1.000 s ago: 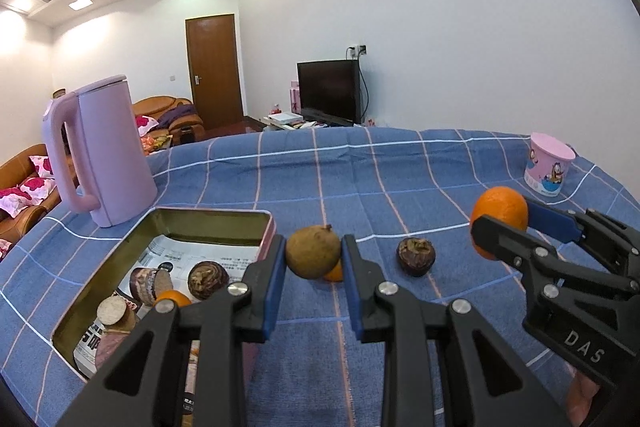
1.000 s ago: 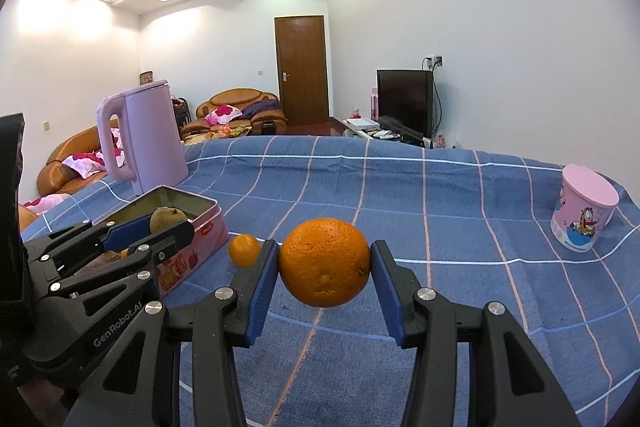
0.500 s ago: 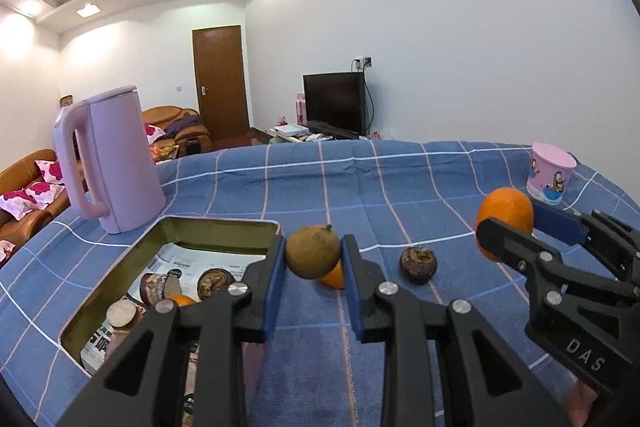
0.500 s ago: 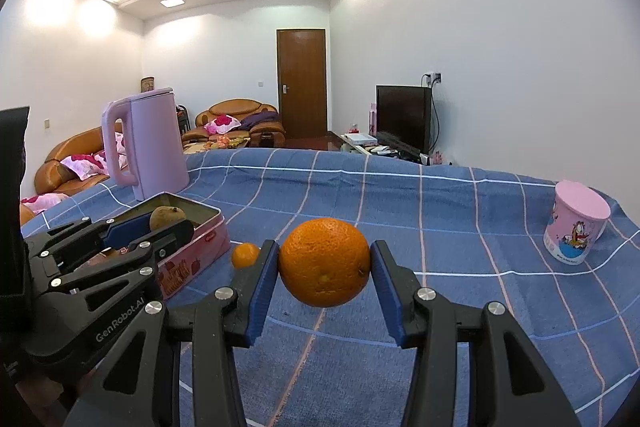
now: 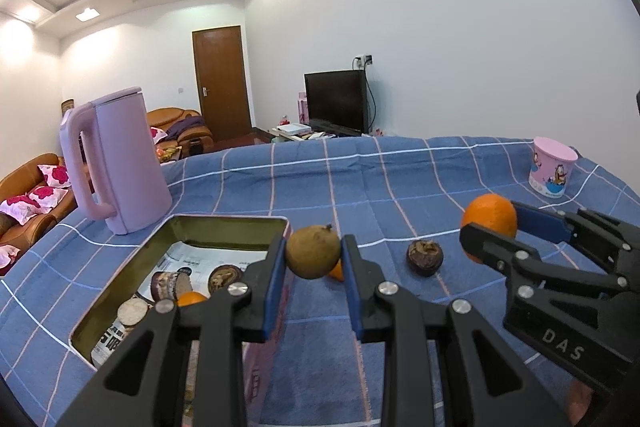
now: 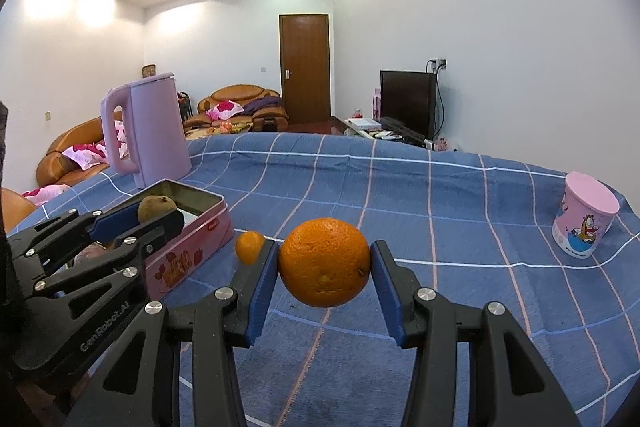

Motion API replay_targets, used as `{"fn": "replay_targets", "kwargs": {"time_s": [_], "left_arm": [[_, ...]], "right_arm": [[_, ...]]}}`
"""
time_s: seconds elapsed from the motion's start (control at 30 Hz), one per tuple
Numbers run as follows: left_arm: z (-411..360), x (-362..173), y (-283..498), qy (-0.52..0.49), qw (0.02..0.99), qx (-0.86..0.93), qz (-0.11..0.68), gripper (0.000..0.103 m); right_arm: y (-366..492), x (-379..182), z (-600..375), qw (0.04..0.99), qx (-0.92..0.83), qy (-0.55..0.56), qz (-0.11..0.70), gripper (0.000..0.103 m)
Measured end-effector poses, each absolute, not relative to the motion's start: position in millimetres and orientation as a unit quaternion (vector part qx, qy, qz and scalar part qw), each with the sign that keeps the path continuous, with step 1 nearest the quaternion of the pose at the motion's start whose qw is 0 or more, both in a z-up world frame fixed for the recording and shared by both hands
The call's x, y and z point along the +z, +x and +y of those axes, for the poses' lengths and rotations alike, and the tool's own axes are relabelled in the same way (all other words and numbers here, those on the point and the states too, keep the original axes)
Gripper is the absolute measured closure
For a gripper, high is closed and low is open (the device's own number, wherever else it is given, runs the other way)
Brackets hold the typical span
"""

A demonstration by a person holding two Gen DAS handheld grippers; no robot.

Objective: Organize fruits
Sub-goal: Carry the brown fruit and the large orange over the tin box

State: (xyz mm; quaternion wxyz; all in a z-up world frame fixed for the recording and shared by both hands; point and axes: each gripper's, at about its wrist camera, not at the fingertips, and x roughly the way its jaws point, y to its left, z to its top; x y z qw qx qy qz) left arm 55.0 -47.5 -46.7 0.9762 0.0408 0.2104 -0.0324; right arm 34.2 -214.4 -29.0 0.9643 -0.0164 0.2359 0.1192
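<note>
Holding fruit over a blue checked cloth [image 5: 400, 179] in a living room.
Left gripper [image 5: 314, 263] squeezing one brown fruit [image 5: 313, 251] beside the tin [image 5: 224, 223]; right gripper [image 6: 324, 269] squeezing one big orange [image 6: 324, 267].

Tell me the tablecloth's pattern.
Blue tablecloth with a grid of white and pale pink lines; the right wrist view shows it best.

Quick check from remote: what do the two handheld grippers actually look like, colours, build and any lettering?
Both match. The left gripper and right gripper are black plastic linkage frames with triangular cut-outs and silver pivot screws, and their jaws carry flat blue pads. Seen from the other side's camera, the right one's body reads "DAS" in white and the left one's reads "GenRobot.AI". No cables or sleeves show.
</note>
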Motion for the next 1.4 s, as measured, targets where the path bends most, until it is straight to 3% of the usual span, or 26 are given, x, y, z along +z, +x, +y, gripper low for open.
{"fn": "replay_targets", "kwargs": {"time_s": [1.4], "left_arm": [[97,-37,81,-0.029,0.967,0.096,0.233,0.074]], "right_arm": [[66,-15,-99,0.942,0.227,-0.066,0.239,0.054]]}}
